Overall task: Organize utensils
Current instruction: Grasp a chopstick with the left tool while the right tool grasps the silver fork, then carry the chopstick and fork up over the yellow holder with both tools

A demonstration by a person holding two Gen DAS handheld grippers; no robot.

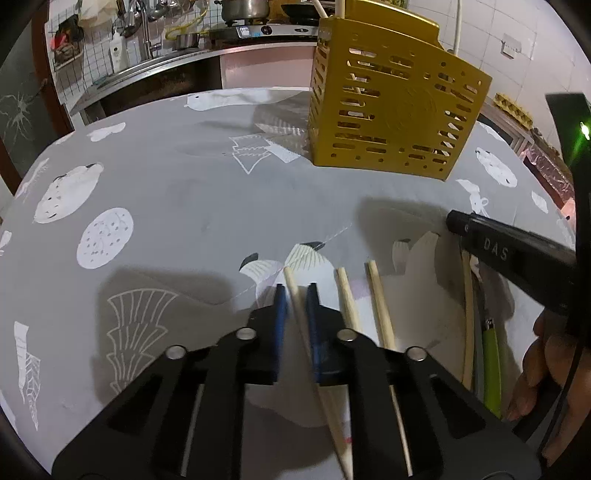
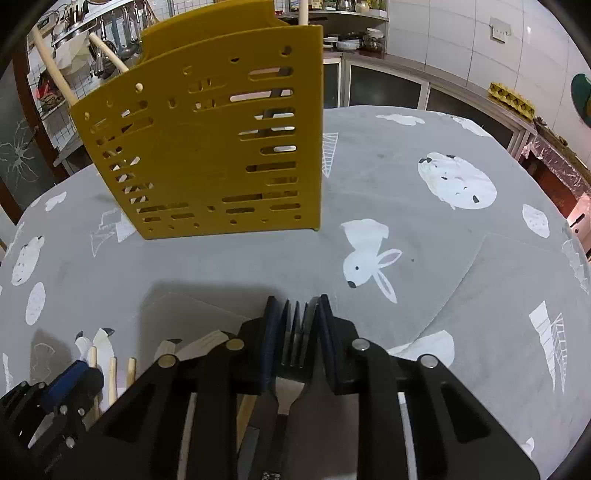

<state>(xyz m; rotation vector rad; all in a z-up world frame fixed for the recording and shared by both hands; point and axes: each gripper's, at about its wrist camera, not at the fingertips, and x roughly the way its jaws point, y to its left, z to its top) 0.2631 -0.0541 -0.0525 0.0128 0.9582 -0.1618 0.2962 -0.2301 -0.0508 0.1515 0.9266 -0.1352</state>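
Observation:
A yellow perforated utensil holder [image 1: 391, 114] stands on the grey patterned tablecloth; it also shows in the right wrist view [image 2: 207, 147] with wooden sticks poking out its top. My left gripper [image 1: 295, 295] is shut on a wooden chopstick [image 1: 301, 314] low over the cloth. Two more chopsticks [image 1: 380, 306] lie just to its right. My right gripper [image 2: 295, 314] is shut on a metal fork [image 2: 293, 354], tines forward, in front of the holder. The right gripper's body shows in the left wrist view [image 1: 509, 254].
A thin wooden stick [image 1: 468, 317] and a green-handled utensil [image 1: 492, 362] lie at the right under the right gripper. Wooden pieces [image 2: 110, 373] lie left of the right gripper. A kitchen counter with pots [image 1: 243, 14] stands behind the round table [image 2: 461, 258].

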